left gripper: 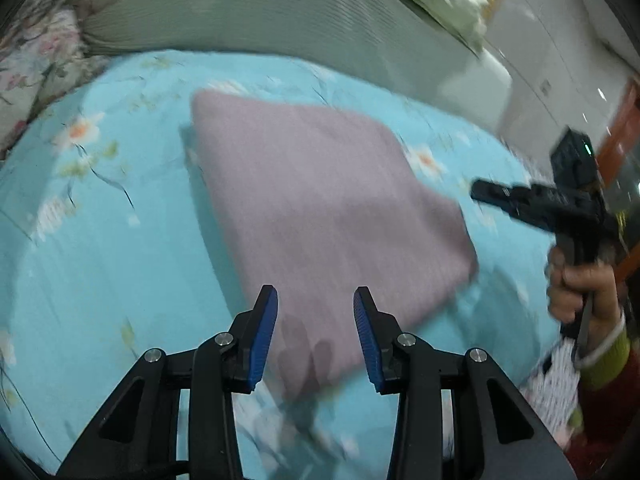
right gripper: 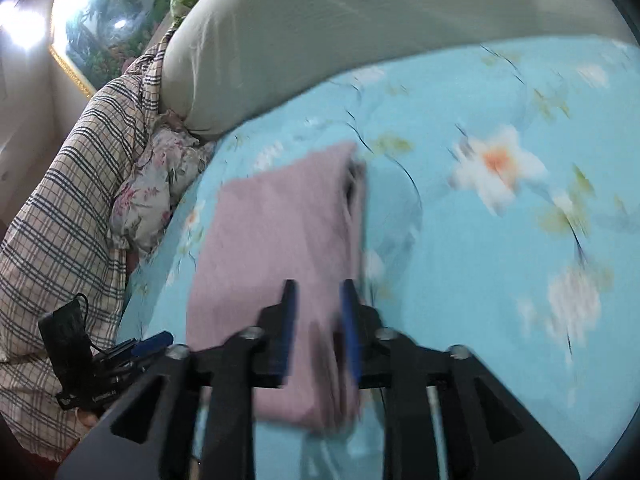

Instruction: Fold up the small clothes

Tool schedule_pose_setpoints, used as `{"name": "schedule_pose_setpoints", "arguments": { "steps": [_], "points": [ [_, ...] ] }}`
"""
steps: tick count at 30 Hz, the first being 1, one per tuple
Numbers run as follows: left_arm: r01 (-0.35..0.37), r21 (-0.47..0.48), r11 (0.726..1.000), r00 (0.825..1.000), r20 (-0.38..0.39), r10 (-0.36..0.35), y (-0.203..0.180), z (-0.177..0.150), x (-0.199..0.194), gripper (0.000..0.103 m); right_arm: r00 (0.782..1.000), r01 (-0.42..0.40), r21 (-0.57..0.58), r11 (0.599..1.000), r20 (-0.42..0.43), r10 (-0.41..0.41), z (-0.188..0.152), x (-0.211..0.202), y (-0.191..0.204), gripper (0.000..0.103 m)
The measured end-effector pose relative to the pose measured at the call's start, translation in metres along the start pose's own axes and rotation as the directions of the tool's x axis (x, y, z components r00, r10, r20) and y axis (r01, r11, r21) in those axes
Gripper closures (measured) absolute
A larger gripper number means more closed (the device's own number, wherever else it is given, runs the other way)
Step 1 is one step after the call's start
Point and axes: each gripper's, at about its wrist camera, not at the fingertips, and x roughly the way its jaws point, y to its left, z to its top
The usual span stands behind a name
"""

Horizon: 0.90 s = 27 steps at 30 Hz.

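Note:
A folded mauve-pink garment [left gripper: 320, 208] lies flat on the light-blue floral bedsheet [left gripper: 100, 260]. My left gripper [left gripper: 315, 320] is open and empty just above the garment's near corner. The right gripper [left gripper: 486, 192] also shows at the right edge of the left wrist view, held in a hand, off the garment. In the right wrist view the garment [right gripper: 276, 232] lies ahead with its layered edge on the right side. My right gripper [right gripper: 318, 304] hovers over its near end with the jaws apart and nothing between them. The frames are motion-blurred.
A grey-green headboard cushion [left gripper: 248, 12] runs along the far side of the bed. A floral pillow [right gripper: 156, 192] and a plaid blanket [right gripper: 68, 208] lie at the left. White cabinets [left gripper: 560, 60] stand at the right. The left gripper [right gripper: 152, 344] shows at lower left.

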Motion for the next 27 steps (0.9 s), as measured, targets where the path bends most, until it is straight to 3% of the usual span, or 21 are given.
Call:
{"name": "schedule_pose_setpoints", "arguments": {
  "steps": [1,6,7,8,9,13,17,20,22,25,27],
  "points": [
    [-0.016,-0.037,0.999,1.000,0.013,0.016,0.006,0.012,0.003,0.062,1.000,0.001,-0.004,1.000,0.001,-0.001,0.012,0.013,0.002,0.046],
    [-0.076,-0.163,0.984,0.994,0.061,0.086,0.032,0.065,0.023,0.062,0.998,0.019,0.047,0.999,-0.055,-0.016,0.064,0.080,-0.018,0.046],
    [-0.084,-0.175,0.981,0.993,0.065,0.097,0.035,0.074,0.027,0.062,0.997,0.019,0.049,0.999,-0.076,-0.015,0.069,0.090,-0.021,0.051],
    [-0.092,-0.180,0.979,0.992,0.066,0.105,0.036,0.082,0.031,0.062,0.995,0.008,0.057,0.998,-0.097,-0.003,0.073,0.099,-0.025,0.063],
    [-0.092,-0.181,0.979,0.992,0.067,0.106,0.038,0.087,0.035,0.062,0.992,-0.008,0.070,0.998,-0.123,0.017,0.075,0.107,-0.029,0.089],
    [-0.094,-0.168,0.981,0.992,0.071,0.107,0.039,0.101,0.044,0.062,0.999,-0.003,0.089,0.996,-0.046,0.007,0.068,0.097,-0.033,0.089],
    [-0.099,-0.156,0.983,0.992,0.058,0.109,0.041,0.109,0.060,0.062,0.994,0.061,0.090,0.994,-0.098,-0.052,0.060,0.103,-0.037,0.081],
    [-0.097,-0.149,0.984,0.993,0.052,0.106,0.040,0.113,0.064,0.064,0.995,0.097,0.071,0.993,0.012,-0.098,0.071,0.072,-0.021,0.079],
    [-0.075,-0.137,0.988,0.994,0.070,0.085,0.038,0.116,0.063,0.064,0.996,0.057,0.020,0.998,0.067,-0.058,0.080,0.056,0.000,0.079],
    [-0.055,-0.121,0.991,0.996,0.067,0.063,0.034,0.124,0.072,0.064,0.999,-0.025,-0.026,0.999,-0.021,0.024,0.086,0.081,0.020,0.079],
    [-0.086,-0.114,0.990,0.995,0.032,0.090,0.032,0.130,0.086,0.064,0.997,0.026,-0.031,0.999,-0.065,-0.028,0.085,0.108,0.018,0.079]
  ]
}}
